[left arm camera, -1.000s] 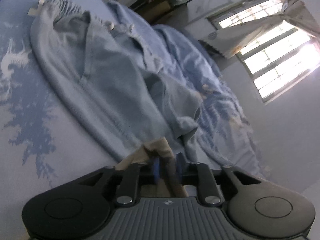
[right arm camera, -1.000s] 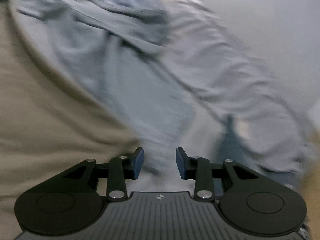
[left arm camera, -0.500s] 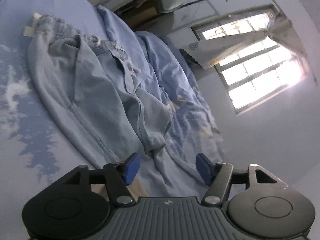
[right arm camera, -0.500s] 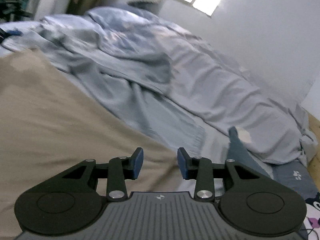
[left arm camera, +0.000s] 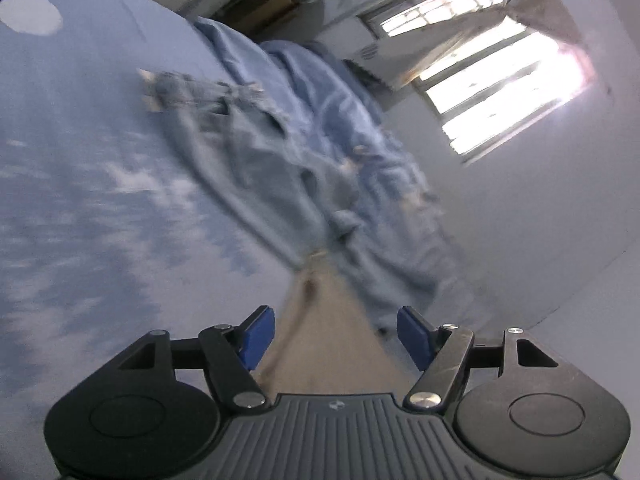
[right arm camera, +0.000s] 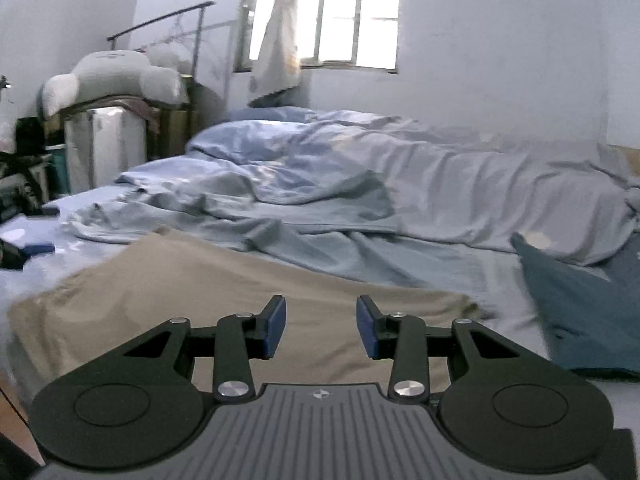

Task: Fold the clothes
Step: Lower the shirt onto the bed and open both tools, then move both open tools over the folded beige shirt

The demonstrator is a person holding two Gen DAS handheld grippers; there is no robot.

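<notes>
A tan garment [right arm camera: 200, 288] lies spread flat on the bed, its near part under my right gripper [right arm camera: 321, 326]. That gripper is open, and its pads touch nothing. In the left wrist view a narrow strip of the same tan garment [left arm camera: 328, 320] runs on the sheet below my left gripper [left arm camera: 335, 336], which stands wide open and clear of the cloth. Beyond the strip lies a crumpled pale blue garment [left arm camera: 256, 160], blurred by motion. The pale blue garment [right arm camera: 304, 236] also shows behind the tan one in the right wrist view.
A rumpled light blue duvet [right arm camera: 440, 176] fills the far side of the bed along the wall. A dark teal cloth [right arm camera: 580, 320] lies at the right. White cushions on a cabinet [right arm camera: 112, 80] stand at the left. The patterned sheet [left arm camera: 80, 200] stretches left.
My left gripper was shut on tan cloth a second ago; it has opened, let go and drawn back. My right gripper has rolled level and pulled back, still open.
</notes>
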